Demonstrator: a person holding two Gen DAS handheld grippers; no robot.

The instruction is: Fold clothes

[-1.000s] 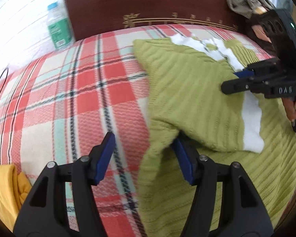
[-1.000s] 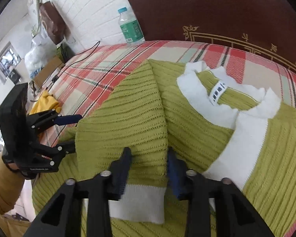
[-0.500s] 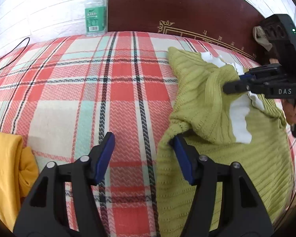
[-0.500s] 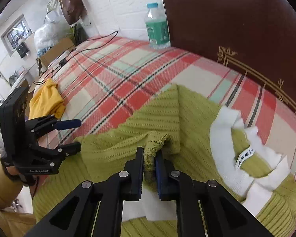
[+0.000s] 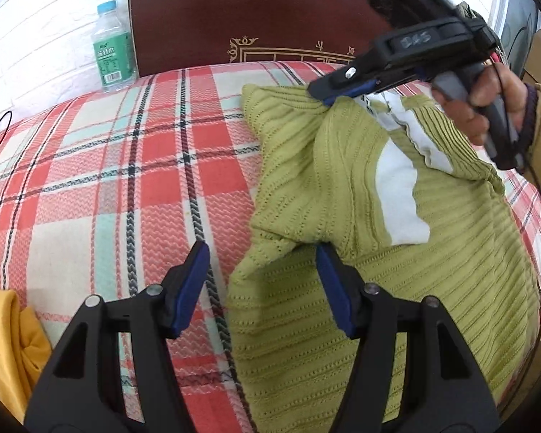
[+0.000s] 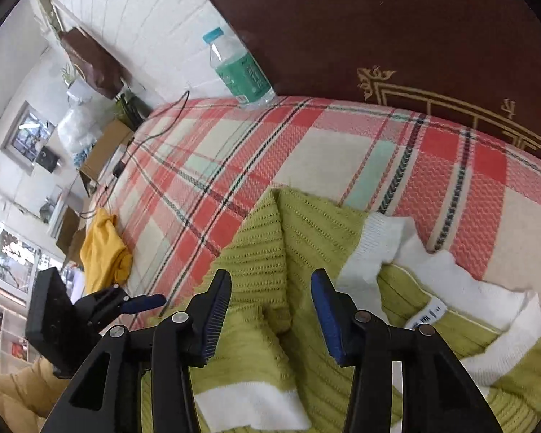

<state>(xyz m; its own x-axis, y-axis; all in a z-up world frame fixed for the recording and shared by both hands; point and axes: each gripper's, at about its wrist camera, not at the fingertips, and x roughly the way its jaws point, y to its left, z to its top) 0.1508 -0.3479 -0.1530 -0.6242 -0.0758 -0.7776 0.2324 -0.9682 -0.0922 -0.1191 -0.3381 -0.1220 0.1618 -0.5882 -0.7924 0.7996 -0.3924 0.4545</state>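
A green ribbed sweater (image 5: 342,180) with a white collar lies on the plaid bedspread (image 5: 108,180), its sleeve folded over the body with the white cuff (image 5: 400,195) showing. My left gripper (image 5: 261,285) stands open over the sweater's left edge, and cloth lies between its pads untouched. My right gripper (image 6: 270,306) hovers over the sleeve fold of the sweater (image 6: 256,245), its jaws opening, the fold between them but not pressed. Seen from the left wrist, the right gripper (image 5: 333,93) is held by a hand near the collar. The left gripper (image 6: 140,303) shows at the lower left of the right wrist view.
A water bottle (image 5: 113,57) stands by the dark wooden headboard (image 5: 252,11) at the far side of the bed. A yellow garment (image 5: 3,346) lies bunched at the near left. A black cable (image 6: 155,133) trails over the bed's far corner.
The right gripper was shut on the sleeve fold and carried it toward the headboard; its jaws have now parted and let the fold go. The left gripper stays open.
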